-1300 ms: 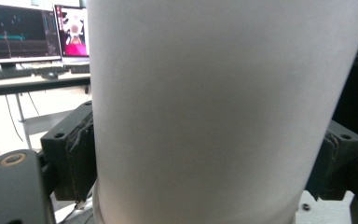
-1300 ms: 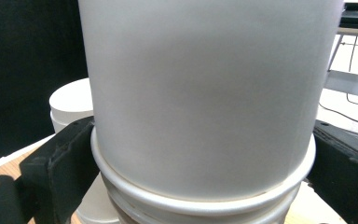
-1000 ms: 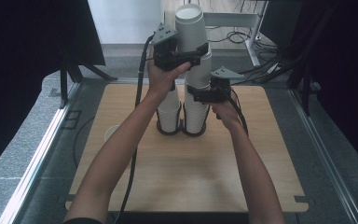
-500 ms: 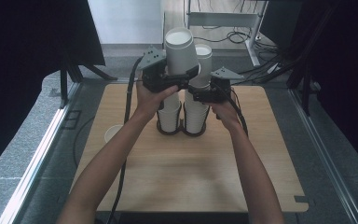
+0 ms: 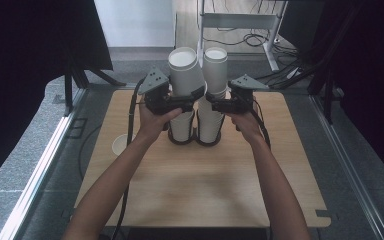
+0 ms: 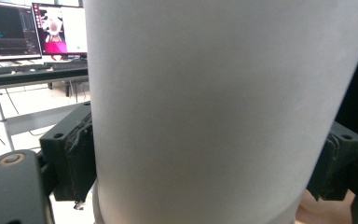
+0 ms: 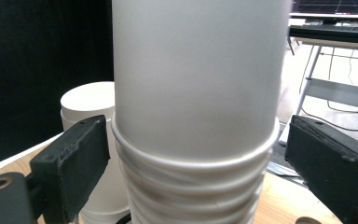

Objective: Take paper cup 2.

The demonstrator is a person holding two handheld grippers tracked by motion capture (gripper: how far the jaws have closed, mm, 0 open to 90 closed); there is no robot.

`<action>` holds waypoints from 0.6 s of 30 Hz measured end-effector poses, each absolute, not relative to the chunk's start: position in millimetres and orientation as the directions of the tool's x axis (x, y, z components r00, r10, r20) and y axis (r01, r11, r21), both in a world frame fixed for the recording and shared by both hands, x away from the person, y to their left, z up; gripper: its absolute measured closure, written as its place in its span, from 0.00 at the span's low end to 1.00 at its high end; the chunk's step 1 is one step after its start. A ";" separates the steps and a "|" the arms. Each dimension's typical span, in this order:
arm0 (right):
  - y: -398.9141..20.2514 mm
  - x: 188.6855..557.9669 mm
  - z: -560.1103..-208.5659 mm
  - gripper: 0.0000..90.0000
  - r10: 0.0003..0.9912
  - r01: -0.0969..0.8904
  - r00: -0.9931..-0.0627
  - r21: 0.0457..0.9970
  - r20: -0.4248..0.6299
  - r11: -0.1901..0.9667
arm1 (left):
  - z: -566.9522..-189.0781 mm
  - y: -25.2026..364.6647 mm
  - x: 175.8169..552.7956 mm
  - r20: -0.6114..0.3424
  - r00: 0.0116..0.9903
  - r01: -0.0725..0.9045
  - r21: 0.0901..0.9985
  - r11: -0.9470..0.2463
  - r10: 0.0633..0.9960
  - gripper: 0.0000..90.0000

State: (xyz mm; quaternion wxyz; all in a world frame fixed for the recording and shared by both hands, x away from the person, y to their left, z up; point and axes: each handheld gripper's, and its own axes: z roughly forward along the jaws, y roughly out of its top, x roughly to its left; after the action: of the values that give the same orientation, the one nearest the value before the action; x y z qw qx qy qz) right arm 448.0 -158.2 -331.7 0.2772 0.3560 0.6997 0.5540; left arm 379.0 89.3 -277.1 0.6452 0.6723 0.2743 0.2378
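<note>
Two stacks of white paper cups stand side by side mid-table: the left stack (image 5: 182,127) and the taller right stack (image 5: 214,80). My left gripper (image 5: 192,98) is shut on a single white cup (image 5: 185,70), held tilted just above the left stack. In the left gripper view the cup (image 6: 214,112) sits between both pads (image 6: 74,154), which press on it. My right gripper (image 5: 215,104) is open around the right stack. In the right gripper view that stack (image 7: 196,116) stands between the jaws with a gap on each side, and the left stack (image 7: 88,116) shows behind it.
A lone white cup (image 5: 120,145) stands on the wooden table (image 5: 200,190) to the left of the stacks. Metal rails run along both table sides. A desk frame and cables (image 5: 240,30) lie beyond the far edge.
My left gripper has come down and toward the left with its cup, from high over the stacks to just above the left stack. The right hand has stayed put.
</note>
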 end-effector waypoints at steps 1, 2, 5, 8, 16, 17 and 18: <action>-159.4 446.5 -332.0 0.08 0.807 0.188 -0.590 0.973 0.004 0.132 | -279.0 90.1 378.0 -0.036 0.736 0.066 0.998 -0.018 0.676 0.15; -160.3 444.7 -332.5 0.08 0.808 0.186 -0.589 0.974 0.003 0.132 | -280.9 91.0 376.8 -0.039 0.736 0.070 0.997 -0.019 0.676 0.15; -162.9 439.0 -335.0 0.10 0.807 0.179 -0.590 0.974 -0.007 0.139 | -285.6 94.0 372.7 -0.026 0.736 0.069 0.997 -0.037 0.677 0.15; -165.7 432.4 -337.9 0.11 0.803 0.169 -0.596 0.975 -0.015 0.143 | -290.1 97.0 367.7 -0.023 0.732 0.072 0.996 -0.043 0.681 0.15; -167.6 412.1 -347.8 0.11 0.788 0.150 -0.614 0.977 -0.028 0.151 | -309.2 101.9 356.2 -0.034 0.734 0.091 0.995 -0.048 0.678 0.15; -167.5 409.3 -349.7 0.12 0.786 0.146 -0.617 0.977 -0.032 0.154 | -312.0 102.1 354.7 -0.039 0.736 0.095 0.994 -0.045 0.676 0.15; -167.8 406.6 -351.7 0.12 0.783 0.146 -0.622 0.977 -0.034 0.158 | -314.8 102.4 353.1 -0.041 0.736 0.098 0.994 -0.046 0.676 0.15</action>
State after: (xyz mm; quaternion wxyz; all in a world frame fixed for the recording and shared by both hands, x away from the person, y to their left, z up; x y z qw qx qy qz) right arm 406.6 -167.8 -351.7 0.2846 0.3289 0.7056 0.5594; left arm 353.1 102.4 -314.8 0.6304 0.6859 0.2822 0.2292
